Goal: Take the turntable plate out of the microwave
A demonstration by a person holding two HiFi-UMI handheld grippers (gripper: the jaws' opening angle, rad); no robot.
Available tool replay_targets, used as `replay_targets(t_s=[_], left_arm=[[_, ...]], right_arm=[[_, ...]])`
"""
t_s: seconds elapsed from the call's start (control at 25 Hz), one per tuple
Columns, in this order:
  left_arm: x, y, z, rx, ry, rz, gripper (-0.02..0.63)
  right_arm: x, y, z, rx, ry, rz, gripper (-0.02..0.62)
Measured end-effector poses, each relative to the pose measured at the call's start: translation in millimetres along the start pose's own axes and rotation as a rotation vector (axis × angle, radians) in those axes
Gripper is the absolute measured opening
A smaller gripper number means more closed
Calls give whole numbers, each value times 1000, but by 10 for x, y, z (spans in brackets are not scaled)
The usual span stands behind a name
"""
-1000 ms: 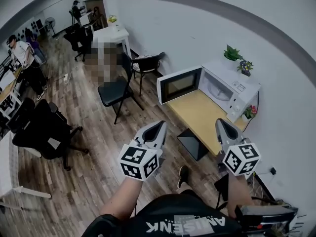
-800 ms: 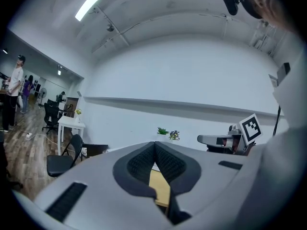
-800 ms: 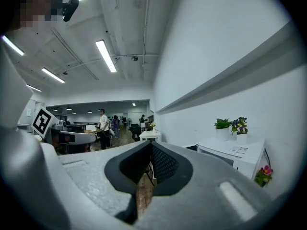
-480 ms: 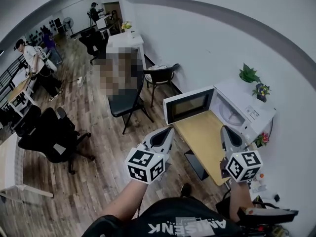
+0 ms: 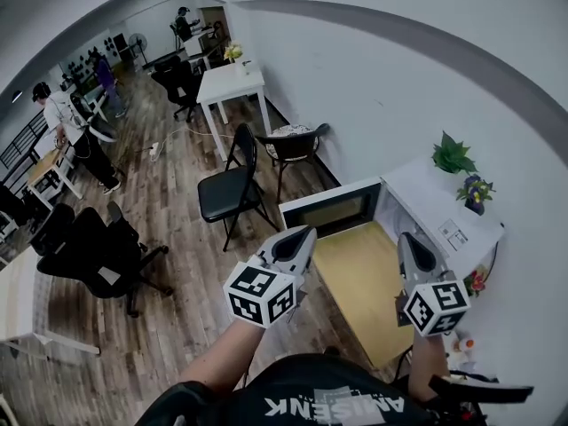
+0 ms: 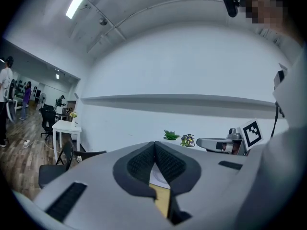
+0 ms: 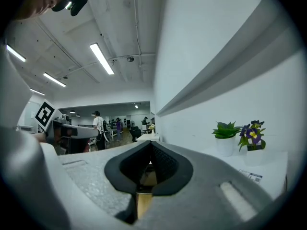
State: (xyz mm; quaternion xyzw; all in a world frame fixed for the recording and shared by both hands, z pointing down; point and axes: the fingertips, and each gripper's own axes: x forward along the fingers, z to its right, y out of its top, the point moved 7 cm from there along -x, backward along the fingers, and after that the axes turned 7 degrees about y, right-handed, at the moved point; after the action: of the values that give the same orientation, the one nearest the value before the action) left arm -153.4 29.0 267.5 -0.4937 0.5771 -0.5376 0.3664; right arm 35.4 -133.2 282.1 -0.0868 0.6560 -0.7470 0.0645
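Note:
The white microwave [image 5: 437, 216] stands on a wooden table [image 5: 359, 278] against the wall, with its door [image 5: 330, 209] swung open to the left. From the head view the cavity is hidden, so I cannot see the turntable plate there. In the left gripper view a pale rounded shape [image 6: 157, 176] shows just behind the jaws; I cannot tell whether it is the plate. My left gripper [image 5: 302, 234] [image 6: 154, 144] is shut and empty, held level short of the door. My right gripper [image 5: 410, 240] [image 7: 151, 144] is also shut and empty, over the table's near part.
Two small potted plants [image 5: 453, 155] [image 7: 225, 137] sit on top of the microwave. A black folding chair [image 5: 229, 192] and a second chair [image 5: 293, 140] stand left of the table. A white table [image 5: 232, 82], black office chairs [image 5: 98, 247] and a person [image 5: 67, 118] are farther off.
Both grippers and the head have moved forward toward the microwave table, which now lies closer and more underneath. The open door looks flatter from above. Both grippers stay shut.

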Motion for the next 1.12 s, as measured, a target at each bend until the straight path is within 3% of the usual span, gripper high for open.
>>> replay_targets(t_s=[0.24,0.6,1.12], left_arm=[[503,-24,119,-10,-27,6,2],[1169,-84,309,13,-137,-25,2],[2029,-68,12,44,-431,-60,3]], right_arm=[[32,33,350,-31,-1,11,5],[-9,25,741,-24,-97,39,5],[264,8,776,-14,-417,26,5]])
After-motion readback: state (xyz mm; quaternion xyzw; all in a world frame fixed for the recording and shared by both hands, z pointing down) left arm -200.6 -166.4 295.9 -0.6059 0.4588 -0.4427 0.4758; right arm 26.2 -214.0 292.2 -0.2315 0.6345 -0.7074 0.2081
